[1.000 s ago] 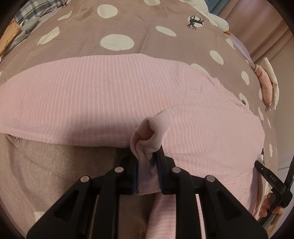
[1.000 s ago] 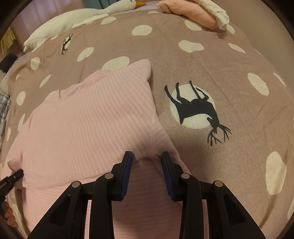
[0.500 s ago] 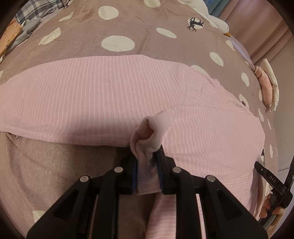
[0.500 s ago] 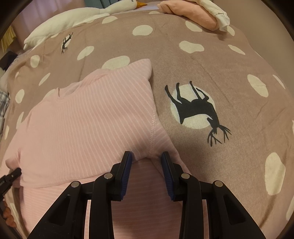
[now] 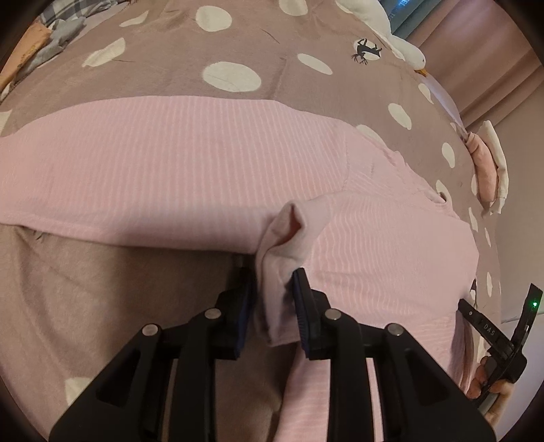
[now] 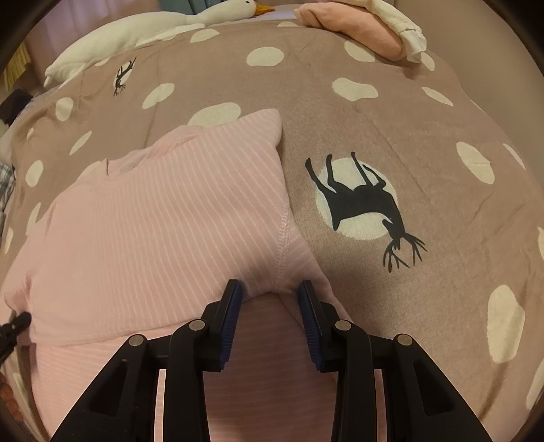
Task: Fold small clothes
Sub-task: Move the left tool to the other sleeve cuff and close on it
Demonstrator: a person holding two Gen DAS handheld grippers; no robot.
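Folding a pink garment (image 5: 190, 159) on a spotted bedspread (image 6: 391, 112).
Left gripper (image 5: 273, 289) has just been easing its jaws apart; a bunched cuff (image 5: 287, 238) sits between them, and whether the pads still press it I cannot tell. Right gripper (image 6: 270, 299) stands parted over the folded edge, a seam (image 6: 280, 251) between its fingers, not pinched.

Pale pink top on a spotted brown bedspread

The top (image 5: 190, 163) is pink with thin white stripes; the bedspread (image 6: 391, 129) under it is taupe with cream spots and black deer silhouettes; beyond it lie a white toy goose (image 6: 142, 30) and peach clothes (image 6: 357, 30).
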